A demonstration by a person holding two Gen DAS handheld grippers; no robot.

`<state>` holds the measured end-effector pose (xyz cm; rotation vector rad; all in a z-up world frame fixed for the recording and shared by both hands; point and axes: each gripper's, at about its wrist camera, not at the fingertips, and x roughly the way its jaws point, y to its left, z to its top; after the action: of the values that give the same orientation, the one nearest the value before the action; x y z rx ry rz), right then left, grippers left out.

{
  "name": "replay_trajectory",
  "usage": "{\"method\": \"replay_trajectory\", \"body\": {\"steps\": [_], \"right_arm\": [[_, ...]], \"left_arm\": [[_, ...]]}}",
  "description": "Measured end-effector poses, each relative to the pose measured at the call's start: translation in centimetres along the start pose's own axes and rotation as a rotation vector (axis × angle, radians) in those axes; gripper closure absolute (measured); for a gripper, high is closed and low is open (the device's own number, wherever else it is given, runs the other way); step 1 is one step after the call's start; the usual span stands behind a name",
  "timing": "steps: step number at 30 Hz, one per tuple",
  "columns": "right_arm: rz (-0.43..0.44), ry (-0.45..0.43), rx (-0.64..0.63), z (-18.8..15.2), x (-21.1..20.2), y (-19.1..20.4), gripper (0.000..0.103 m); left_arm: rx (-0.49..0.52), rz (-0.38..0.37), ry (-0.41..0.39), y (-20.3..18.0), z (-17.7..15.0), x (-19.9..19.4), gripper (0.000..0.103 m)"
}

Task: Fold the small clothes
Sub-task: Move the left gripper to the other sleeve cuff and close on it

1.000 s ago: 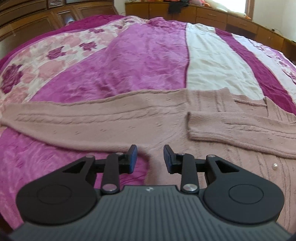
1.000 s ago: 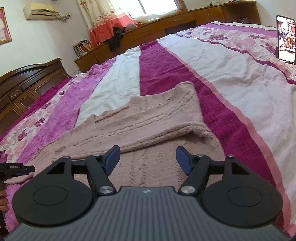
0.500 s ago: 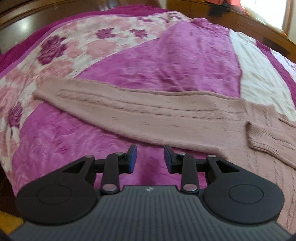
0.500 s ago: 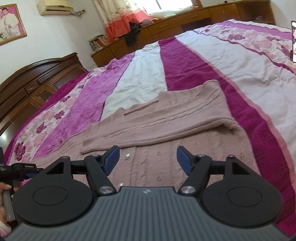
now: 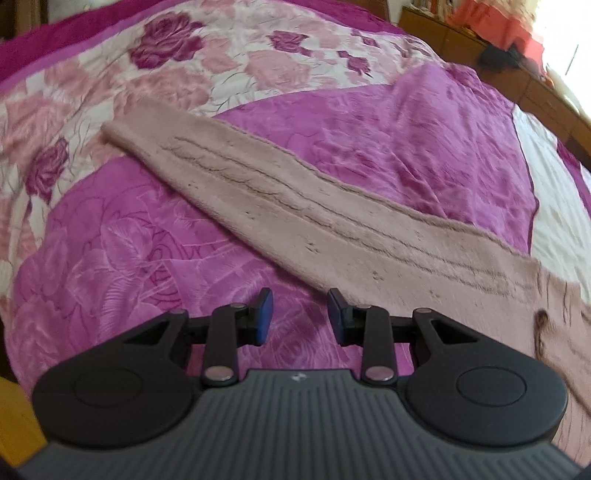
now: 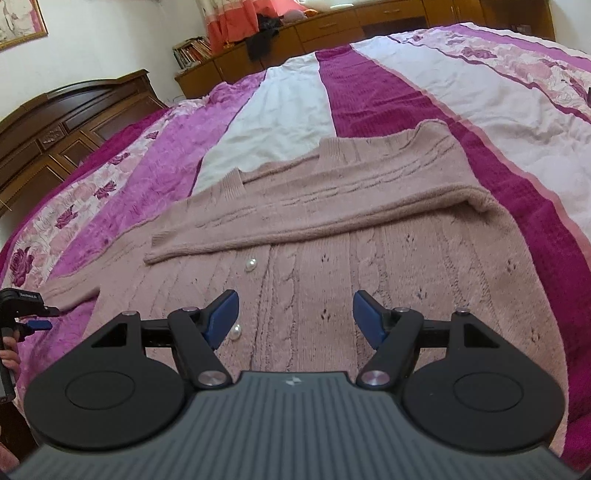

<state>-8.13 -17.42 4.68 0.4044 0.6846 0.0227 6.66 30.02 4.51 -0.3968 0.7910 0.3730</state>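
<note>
A dusty-pink cable-knit cardigan (image 6: 332, 266) with pearl buttons lies flat on the bed. One sleeve (image 6: 317, 210) is folded across its chest. The other sleeve (image 5: 295, 210) stretches out straight over the purple bedspread, its cuff far to the upper left in the left wrist view. My left gripper (image 5: 300, 312) is open and holds nothing, hovering just in front of that outstretched sleeve's near edge. My right gripper (image 6: 294, 319) is open wide and holds nothing, above the cardigan's lower front. The left gripper (image 6: 35, 314) also shows at the far left edge of the right wrist view.
The bedspread (image 5: 122, 266) is purple, magenta and white with rose prints. A dark wooden headboard (image 6: 74, 122) stands at the left and low wooden cabinets (image 6: 332, 33) run along the far wall under a window. The bed's edge lies just under my left gripper.
My left gripper has swung left, from the cardigan's body along the outstretched sleeve towards its cuff. My right gripper has dipped closer over the cardigan's front. Both stay open.
</note>
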Motion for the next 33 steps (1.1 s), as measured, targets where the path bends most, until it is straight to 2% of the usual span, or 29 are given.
{"method": "replay_trajectory", "body": {"steps": [6,13,18,21,28,33], "right_arm": [[-0.010,0.013,-0.006,-0.4,0.6,0.0,0.028],[-0.018,0.025,-0.002,-0.6,1.1,0.0,0.028],[-0.025,0.027,-0.002,-0.6,1.3,0.0,0.028],[-0.029,0.037,0.004,-0.6,1.7,-0.1,0.028],[-0.039,0.041,0.008,-0.8,2.0,-0.3,0.028],[-0.052,0.032,0.022,-0.7,2.0,-0.7,0.028]], "left_arm": [[-0.088,-0.041,-0.018,0.8,0.6,1.1,0.053],[-0.156,-0.062,-0.039,1.2,1.4,2.4,0.049],[-0.229,-0.112,-0.052,2.0,1.7,2.3,0.049],[-0.251,-0.108,-0.046,2.1,2.2,2.9,0.049],[-0.253,-0.081,-0.081,1.4,3.3,4.5,0.049],[-0.161,-0.057,-0.112,0.1,3.5,4.9,0.050]]}}
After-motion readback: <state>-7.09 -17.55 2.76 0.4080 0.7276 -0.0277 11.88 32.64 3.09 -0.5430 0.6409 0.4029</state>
